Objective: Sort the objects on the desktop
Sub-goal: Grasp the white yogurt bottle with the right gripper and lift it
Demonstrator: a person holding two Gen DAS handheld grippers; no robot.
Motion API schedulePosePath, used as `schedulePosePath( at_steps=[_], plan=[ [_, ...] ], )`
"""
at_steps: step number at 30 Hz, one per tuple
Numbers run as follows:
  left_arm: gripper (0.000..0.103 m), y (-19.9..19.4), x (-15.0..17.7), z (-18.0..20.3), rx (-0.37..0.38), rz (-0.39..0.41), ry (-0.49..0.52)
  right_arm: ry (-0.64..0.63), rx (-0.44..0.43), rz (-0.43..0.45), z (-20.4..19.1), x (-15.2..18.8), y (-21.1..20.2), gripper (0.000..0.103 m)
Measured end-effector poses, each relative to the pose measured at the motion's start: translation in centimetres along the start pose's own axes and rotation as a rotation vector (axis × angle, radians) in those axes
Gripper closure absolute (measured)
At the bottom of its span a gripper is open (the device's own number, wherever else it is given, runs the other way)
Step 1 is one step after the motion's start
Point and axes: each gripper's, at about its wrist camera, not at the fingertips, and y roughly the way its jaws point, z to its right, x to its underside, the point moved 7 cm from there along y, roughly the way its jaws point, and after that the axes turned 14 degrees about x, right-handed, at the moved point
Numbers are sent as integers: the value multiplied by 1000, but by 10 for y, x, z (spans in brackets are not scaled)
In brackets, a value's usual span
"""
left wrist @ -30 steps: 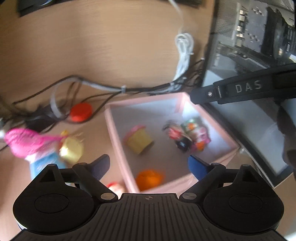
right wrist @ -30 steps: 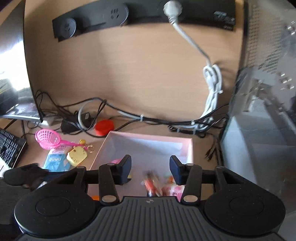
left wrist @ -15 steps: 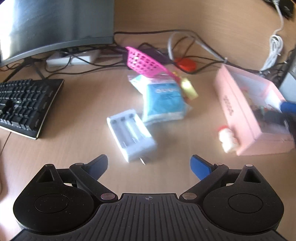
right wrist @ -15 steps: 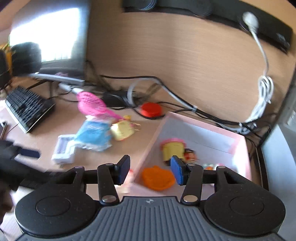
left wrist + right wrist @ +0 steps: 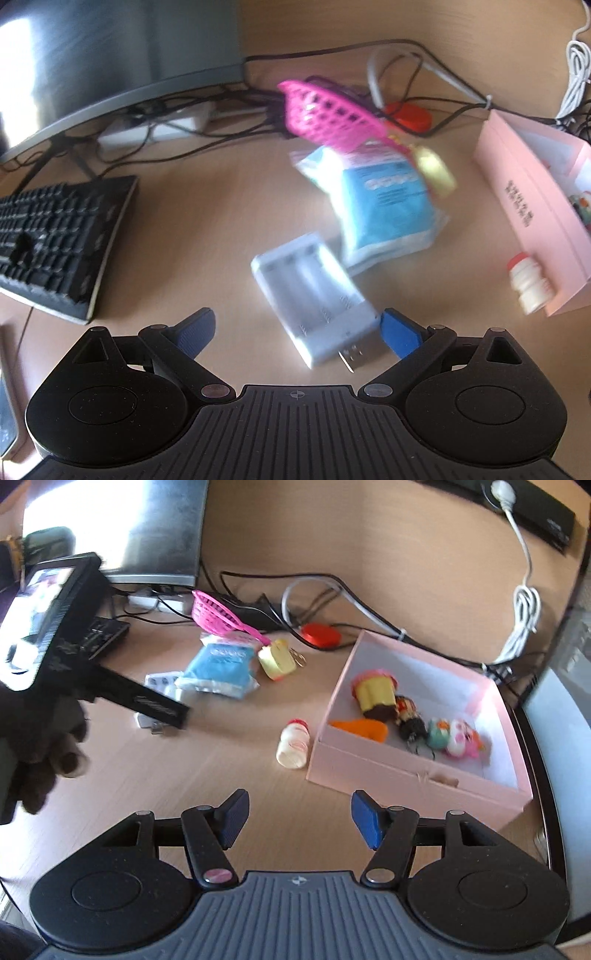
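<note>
Since the earlier frames, your left gripper [image 5: 297, 330] has left the pink box [image 5: 528, 206] and now hangs over the open desk [image 5: 192, 221], with the white battery charger [image 5: 314, 295] just ahead of its fingers. Your right gripper [image 5: 297, 821] has also come back from the box, and its jaws have just been opening; nothing is between them.

From left to right in the left wrist view you see the black keyboard [image 5: 55, 236], then the charger. It is a pale grey-white tray with empty battery slots and a metal plug at its near end. It lies flat and slanted, its near corner close to the right blue pad [image 5: 400, 334], and I cannot tell if they touch. The left jaws stand wide apart and press on nothing.

Further right lies the blue packet [image 5: 384, 206], its edge over the far end of the charger. The pink plastic scoop [image 5: 325, 114] rests behind it, the small yellow toy [image 5: 434, 170] just beside it. The little white bottle with the red cap [image 5: 530, 284] lies on its side against the wall of the box.

In the right wrist view, the box holds a yellow cup toy [image 5: 375, 692], an orange piece [image 5: 360, 729] and small figures [image 5: 441, 731].
</note>
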Motion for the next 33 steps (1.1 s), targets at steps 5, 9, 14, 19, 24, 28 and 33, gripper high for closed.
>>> schedulePosePath(
  at_steps=[5, 9, 14, 19, 24, 28, 33],
  plan=[
    [4, -11, 14, -28, -36, 1, -17, -17, 13, -1, -12, -2, 4, 41],
    [4, -26, 25, -50, -46, 1, -67, -57, 49, 26, -27, -10, 11, 45],
    [3, -50, 39, -60, 9, 13, -107, -161, 124, 99, -49, -28, 25, 55],
    [3, -63, 55, -57, 69, 4, -135, -263, 190, 107, -71, -43, 55, 66],
    [3, -61, 61, -51, 103, -14, -139, -350, 255, 101, -85, -45, 83, 74],
    [3, -57, 53, -45, 121, 1, -108, -352, 269, 102, -84, -44, 85, 76],
    [3, -42, 34, -36, 135, 10, -24, -293, 219, 70, -72, -31, 67, 80]
  ],
)
